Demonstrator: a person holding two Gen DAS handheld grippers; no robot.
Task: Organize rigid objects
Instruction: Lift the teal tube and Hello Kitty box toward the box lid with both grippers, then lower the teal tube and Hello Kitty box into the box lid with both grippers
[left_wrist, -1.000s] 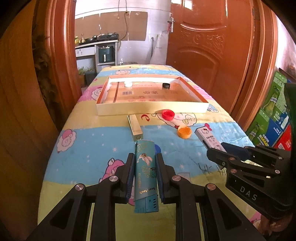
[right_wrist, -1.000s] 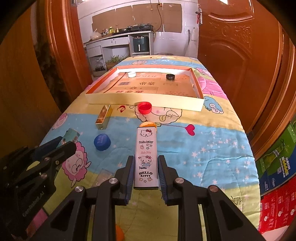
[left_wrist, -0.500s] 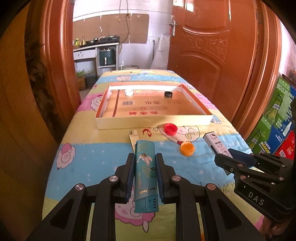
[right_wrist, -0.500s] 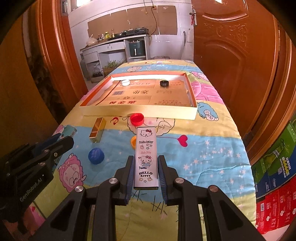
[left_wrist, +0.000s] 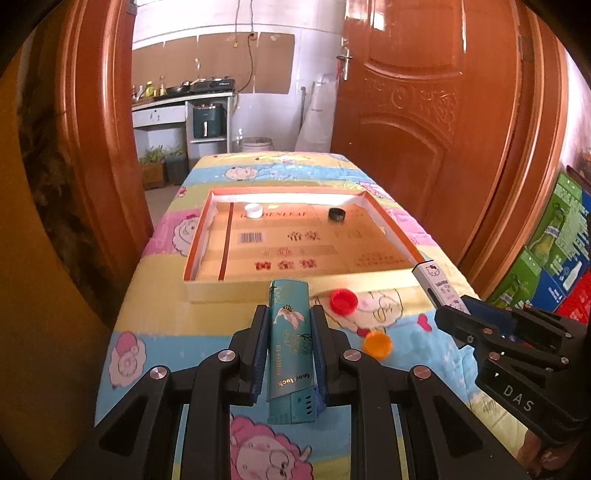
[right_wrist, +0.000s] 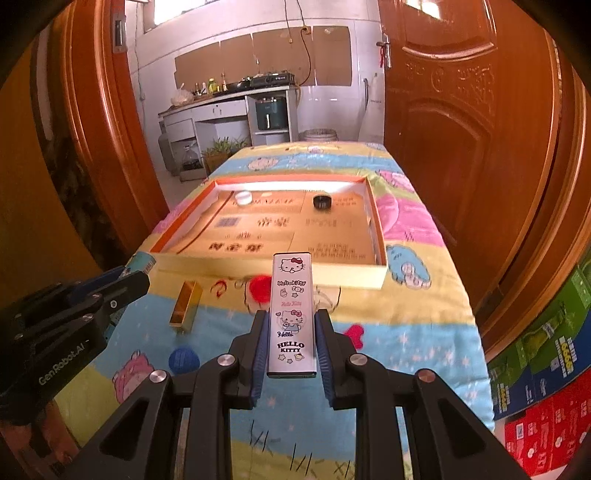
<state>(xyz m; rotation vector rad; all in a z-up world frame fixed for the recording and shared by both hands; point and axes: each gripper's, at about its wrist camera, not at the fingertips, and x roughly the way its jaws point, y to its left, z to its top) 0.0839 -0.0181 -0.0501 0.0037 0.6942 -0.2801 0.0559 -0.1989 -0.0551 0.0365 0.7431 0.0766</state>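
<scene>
Now carried forward to shallow orange-rimmed cardboard tray (left_wrist: 207, 291): teal slim lighter (left_wrist: 290, 343) pinched left, white Hello Kitty lighter (right_wrist: 291, 314) pinched right; ready for dropping in.

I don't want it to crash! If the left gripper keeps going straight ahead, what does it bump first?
Probably the near wall of the tray. The left gripper holds a teal box whose tip looks close to that wall; depth is unclear, and it may be high enough to pass over.

Carved wooden door (left_wrist: 424, 122), cartoon-print tablecloth (right_wrist: 413, 314), stacked drink cartons (left_wrist: 554, 251), kitchen counter (right_wrist: 207, 110), potted plants (right_wrist: 221, 147)
</scene>
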